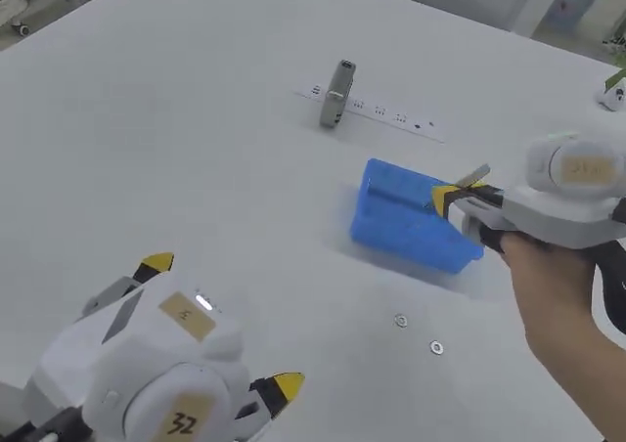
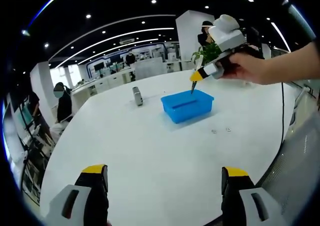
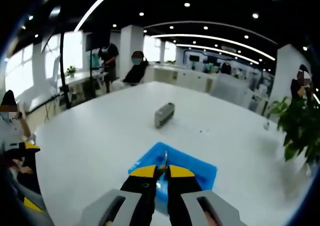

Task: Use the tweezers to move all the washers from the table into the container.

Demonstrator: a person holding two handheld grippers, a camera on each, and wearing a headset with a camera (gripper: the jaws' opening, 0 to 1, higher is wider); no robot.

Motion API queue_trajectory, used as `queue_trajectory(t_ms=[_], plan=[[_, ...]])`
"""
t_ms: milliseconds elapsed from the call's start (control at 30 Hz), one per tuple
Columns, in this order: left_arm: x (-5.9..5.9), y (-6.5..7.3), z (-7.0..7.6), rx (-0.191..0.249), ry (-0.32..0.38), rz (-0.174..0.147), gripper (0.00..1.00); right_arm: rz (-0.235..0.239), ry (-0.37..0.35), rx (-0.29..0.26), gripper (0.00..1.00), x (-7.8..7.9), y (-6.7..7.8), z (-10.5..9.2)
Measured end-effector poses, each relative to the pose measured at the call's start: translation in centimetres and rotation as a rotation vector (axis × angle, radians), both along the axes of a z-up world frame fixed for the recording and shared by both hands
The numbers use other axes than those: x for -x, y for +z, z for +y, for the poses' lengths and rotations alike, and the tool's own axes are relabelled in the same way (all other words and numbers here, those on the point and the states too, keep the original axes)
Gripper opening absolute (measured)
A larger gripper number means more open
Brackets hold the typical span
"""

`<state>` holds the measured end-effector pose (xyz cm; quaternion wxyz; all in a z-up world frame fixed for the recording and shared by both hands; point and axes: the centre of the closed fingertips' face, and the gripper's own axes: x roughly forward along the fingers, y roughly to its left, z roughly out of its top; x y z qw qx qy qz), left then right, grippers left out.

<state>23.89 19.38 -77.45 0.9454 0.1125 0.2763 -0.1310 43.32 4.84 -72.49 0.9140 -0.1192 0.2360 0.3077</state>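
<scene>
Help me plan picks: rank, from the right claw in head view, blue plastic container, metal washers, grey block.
1. Blue plastic container, under the right claw.
2. Two silver metal washers, in the foreground.
3. Grey rectangular block, beyond the container.

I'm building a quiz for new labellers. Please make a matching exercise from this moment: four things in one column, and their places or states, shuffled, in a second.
Things:
1. tweezers
2. washers
3. left gripper
4. grey block

Places or states:
A. open, holding nothing
B. lying on the table, near the container but outside it
C. clamped in the right gripper, over the container
D. beyond the container, by a white strip

Pairs: 1-C; 2-B; 3-A; 4-D.
</scene>
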Motion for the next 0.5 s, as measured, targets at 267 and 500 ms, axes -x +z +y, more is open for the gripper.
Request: queue_trajectory(t_ms=[267,500], plan=[[0.0,0.0,0.0,0.0,0.002,-0.001,0.96,-0.006,-0.03,-0.052,0.03,1.1,1.4,-1.6],[0.0,0.0,0.0,-0.004,-0.002,-0.001,0.96,0.015,-0.076,-0.047,0.03,2.5,0.7,-3.8]])
